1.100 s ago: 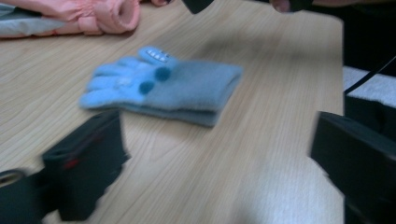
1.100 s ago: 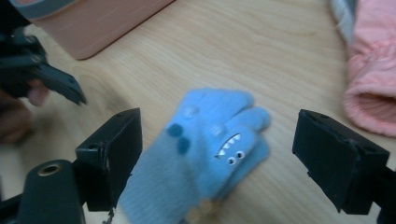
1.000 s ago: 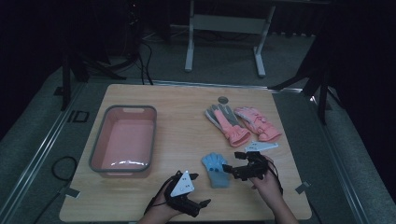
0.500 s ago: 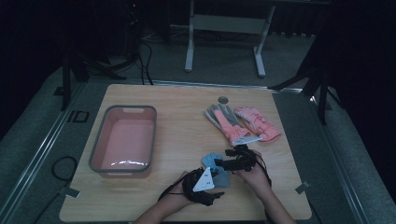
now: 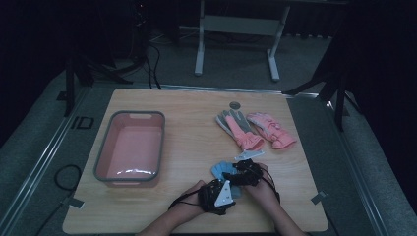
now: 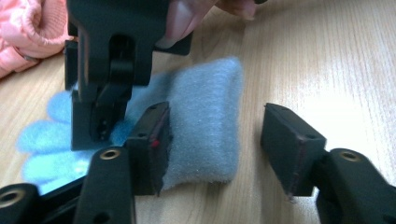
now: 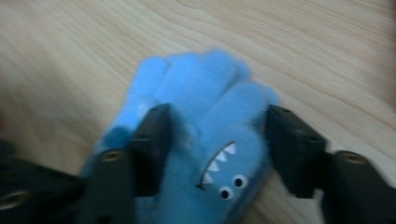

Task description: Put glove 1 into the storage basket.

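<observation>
A small blue fleece glove (image 5: 221, 170) with a shark face lies flat near the table's front edge. My left gripper (image 5: 233, 186) is at its cuff. In the left gripper view the cuff (image 6: 205, 121) sits between my jaws (image 6: 215, 140): one pad touches it, the other stands clear. My right gripper (image 5: 232, 174) hangs over the finger end. In the right gripper view the glove (image 7: 210, 116) fills the gap between my jaws (image 7: 217, 140), with the pads at its sides. Both pairs of jaws have just been closing. The right gripper's body (image 6: 107, 84) looms close in the left gripper view.
A pink tub with a grey rim (image 5: 98, 157) stands at the left of the table. Two pink and grey gloves (image 5: 238, 129) (image 5: 271, 130) lie at the back right, with a white tag (image 5: 248, 156) just below them. A small grey disc (image 5: 234, 104) sits near the far edge.
Both hands have come together over the blue glove: the left moved right to the cuff, the right moved left and down. Both pairs of jaws have narrowed.
</observation>
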Action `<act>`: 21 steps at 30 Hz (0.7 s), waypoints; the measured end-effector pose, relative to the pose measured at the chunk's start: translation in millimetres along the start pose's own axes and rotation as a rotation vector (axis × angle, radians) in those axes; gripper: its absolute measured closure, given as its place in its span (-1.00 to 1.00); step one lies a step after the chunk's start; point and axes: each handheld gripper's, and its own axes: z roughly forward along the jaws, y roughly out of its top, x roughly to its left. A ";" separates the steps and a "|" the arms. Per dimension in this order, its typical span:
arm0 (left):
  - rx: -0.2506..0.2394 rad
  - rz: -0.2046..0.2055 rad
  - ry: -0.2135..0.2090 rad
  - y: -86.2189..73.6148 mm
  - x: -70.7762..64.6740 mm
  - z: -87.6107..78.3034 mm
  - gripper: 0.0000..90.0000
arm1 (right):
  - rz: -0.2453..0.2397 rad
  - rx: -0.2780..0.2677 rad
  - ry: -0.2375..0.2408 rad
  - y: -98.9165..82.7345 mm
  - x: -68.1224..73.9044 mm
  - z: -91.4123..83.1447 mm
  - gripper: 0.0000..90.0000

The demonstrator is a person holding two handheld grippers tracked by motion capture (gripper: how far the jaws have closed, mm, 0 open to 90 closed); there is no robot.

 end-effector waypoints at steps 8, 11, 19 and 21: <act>-0.003 -0.084 -0.032 -0.9 12.6 -1.8 0.57 | 0.039 0.004 0.105 -0.5 -3.0 0.6 0.67; -0.007 -0.136 -0.081 -1.8 21.2 -3.1 0.66 | 0.086 0.016 0.155 0.6 -7.9 1.4 0.73; -0.007 -0.148 -0.089 2.0 26.6 -11.6 0.73 | 0.095 0.001 0.162 2.9 -7.9 -1.9 0.78; -0.003 -0.138 -0.088 4.8 30.5 -18.2 0.73 | 0.094 -0.030 0.170 8.6 -6.7 -6.3 0.79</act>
